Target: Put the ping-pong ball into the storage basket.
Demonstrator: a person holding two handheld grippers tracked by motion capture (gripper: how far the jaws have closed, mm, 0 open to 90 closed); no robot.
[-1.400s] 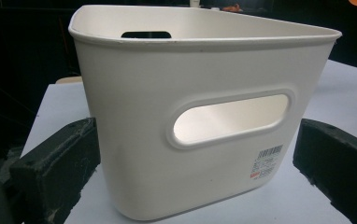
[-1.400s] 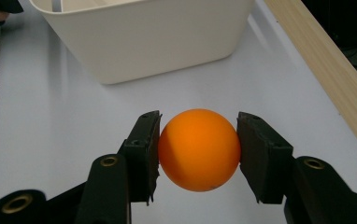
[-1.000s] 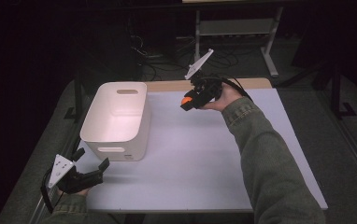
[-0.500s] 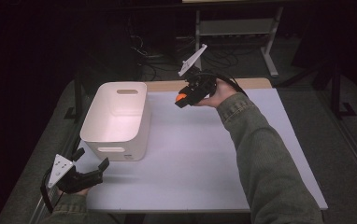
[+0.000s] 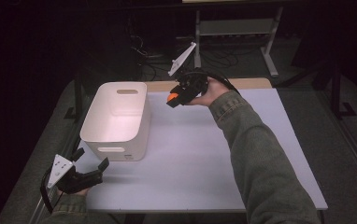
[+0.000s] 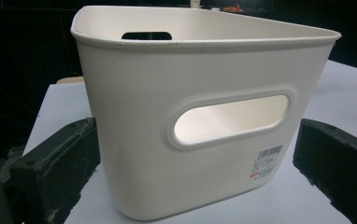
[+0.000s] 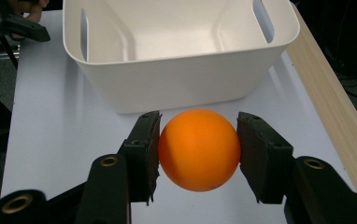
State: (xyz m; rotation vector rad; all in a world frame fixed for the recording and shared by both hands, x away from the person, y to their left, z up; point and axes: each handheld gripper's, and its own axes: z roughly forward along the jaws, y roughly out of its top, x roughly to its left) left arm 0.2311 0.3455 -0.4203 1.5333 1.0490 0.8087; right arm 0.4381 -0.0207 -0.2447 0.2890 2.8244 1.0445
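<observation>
Right claw (image 7: 198,140) is clenched on an orange ball (image 7: 199,149), jaws pressing both sides. Over the last second it has travelled left across the far end of the worktop (image 5: 204,154), carried above the surface; it now sits just beside the far right rim of the white plastic bin (image 5: 116,119). Judgement: ball is likely bound for the bin, which looks empty. Left claw (image 5: 91,168) rests released at the near left corner, jaws spread before the bin's near handle slot (image 6: 232,119), position unchanged.
</observation>
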